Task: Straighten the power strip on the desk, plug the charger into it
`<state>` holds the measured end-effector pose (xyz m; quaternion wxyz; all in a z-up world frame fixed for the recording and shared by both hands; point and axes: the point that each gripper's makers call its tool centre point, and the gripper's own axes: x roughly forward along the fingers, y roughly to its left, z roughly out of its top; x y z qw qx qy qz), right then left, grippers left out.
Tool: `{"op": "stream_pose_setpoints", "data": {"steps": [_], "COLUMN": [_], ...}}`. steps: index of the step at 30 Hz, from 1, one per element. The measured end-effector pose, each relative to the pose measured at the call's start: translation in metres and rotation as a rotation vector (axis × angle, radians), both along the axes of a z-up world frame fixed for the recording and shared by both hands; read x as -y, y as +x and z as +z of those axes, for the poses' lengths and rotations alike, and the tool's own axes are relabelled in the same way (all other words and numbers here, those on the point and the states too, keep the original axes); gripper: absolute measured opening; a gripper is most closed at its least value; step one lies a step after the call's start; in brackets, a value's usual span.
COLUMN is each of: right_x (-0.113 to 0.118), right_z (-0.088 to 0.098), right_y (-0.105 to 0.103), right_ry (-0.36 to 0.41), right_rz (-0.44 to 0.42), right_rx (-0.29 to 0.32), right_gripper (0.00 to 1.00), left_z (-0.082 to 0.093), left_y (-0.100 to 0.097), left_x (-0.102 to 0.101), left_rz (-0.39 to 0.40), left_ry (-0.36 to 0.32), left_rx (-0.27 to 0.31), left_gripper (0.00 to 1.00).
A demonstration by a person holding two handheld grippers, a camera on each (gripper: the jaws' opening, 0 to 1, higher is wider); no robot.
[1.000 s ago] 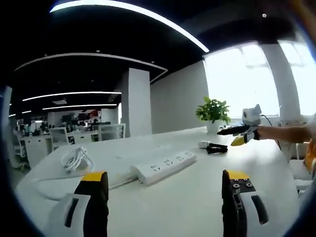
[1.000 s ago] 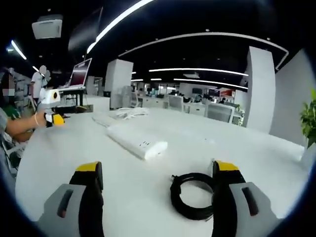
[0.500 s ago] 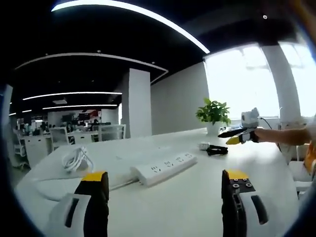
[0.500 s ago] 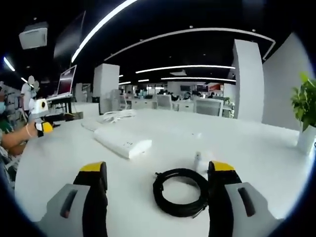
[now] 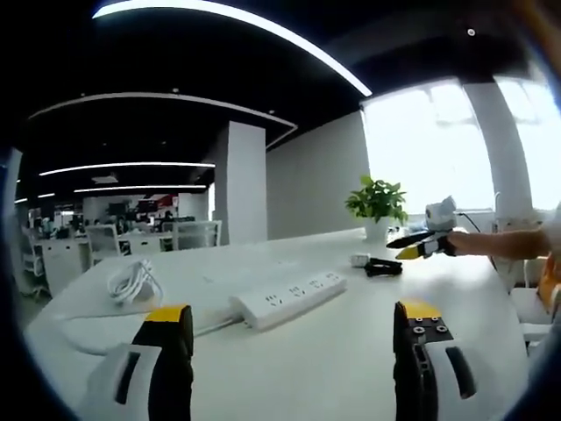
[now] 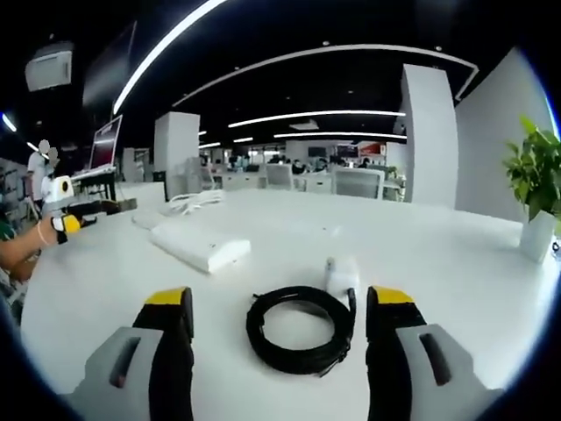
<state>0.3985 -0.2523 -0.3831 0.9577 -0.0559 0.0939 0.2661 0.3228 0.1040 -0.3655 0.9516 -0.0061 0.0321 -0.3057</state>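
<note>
Left gripper view: the left gripper is held above a white desk, its yellow-tipped jaws spread wide with nothing between them. A white power strip is seen lying at an angle on the desk ahead of the jaws, nearer the left one and well apart from both, with its white cable running off to the left. A loose bundle of white cord is seen farther back on the left. Beyond the strip, the charger and its black coiled cable are seen near the far edge, with the right gripper hovering just above them on a person's outstretched arm. A potted plant stands in a white pot behind them, by a bright window.

Right gripper view: the right gripper is shown with jaws released and wide apart. The black coiled cable is framed between the two jaw tips, flat on the desk and touched by neither. The white charger sits at the coil's far side, nearer the right jaw. The power strip lies farther back on the left, and the left gripper is seen at the left edge
</note>
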Motion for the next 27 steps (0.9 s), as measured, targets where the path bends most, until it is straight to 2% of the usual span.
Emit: {"op": "stream_pose_setpoints", "data": {"steps": [3,13,21,27], "right_x": [0.009,0.023,0.015,0.002], "right_z": [-0.005,-0.009,-0.024,-0.021], "right_y": [0.002,0.006,0.002,-0.002], "right_ry": [0.011,0.054,0.018,-0.035], "right_rz": [-0.022,-0.066,-0.039,0.006], "right_rx": [-0.021,-0.042,-0.063,-0.026], "right_gripper": [0.79,0.74,0.73,0.71], "left_z": [0.001,-0.005,-0.004,-0.007], "left_y": [0.0,0.0,0.002,0.002], "left_x": [0.0,0.002,0.002,0.003], "left_rz": [-0.004,-0.005,-0.003,-0.006], "left_ry": [-0.017,-0.001,-0.005,-0.001], "left_rx": [-0.002,-0.012,-0.012,-0.015], "left_gripper": [0.97,0.97,0.96,0.96]}}
